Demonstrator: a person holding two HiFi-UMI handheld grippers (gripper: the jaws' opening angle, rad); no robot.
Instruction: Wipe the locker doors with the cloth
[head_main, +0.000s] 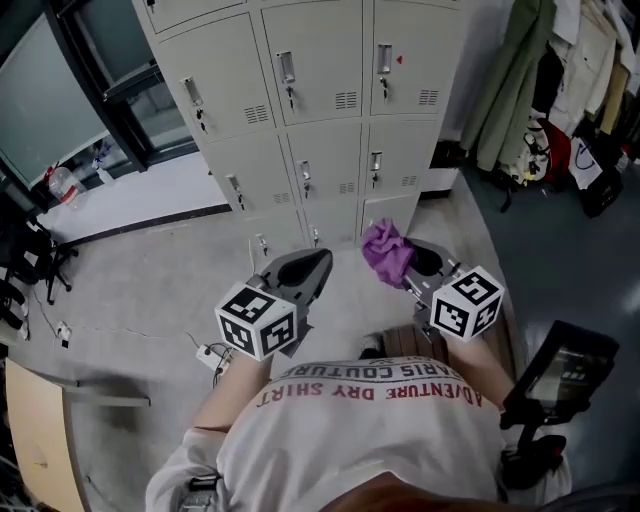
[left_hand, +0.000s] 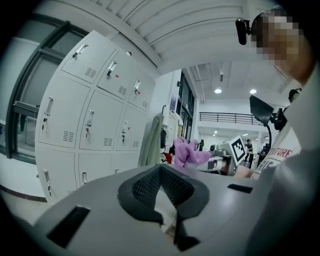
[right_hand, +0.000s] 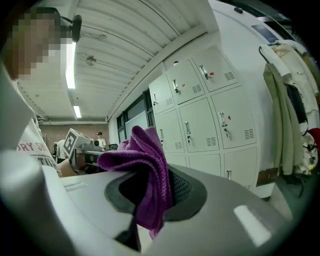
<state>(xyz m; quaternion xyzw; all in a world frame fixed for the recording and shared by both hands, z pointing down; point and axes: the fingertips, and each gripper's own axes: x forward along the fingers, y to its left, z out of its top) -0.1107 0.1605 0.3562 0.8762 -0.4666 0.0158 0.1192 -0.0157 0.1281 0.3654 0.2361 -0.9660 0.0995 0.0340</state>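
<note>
I am holding the right gripper (head_main: 412, 268) with its jaws clamped on the purple cloth (head_main: 386, 250), which is bunching up near the locker doors (head_main: 320, 120) at 12 o'clock. At the cloth's 9 o'clock, the left gripper (head_main: 312, 266) is hanging empty, jaws together.

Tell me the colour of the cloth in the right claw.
Purple; the cloth shows best in right gripper view.
</note>
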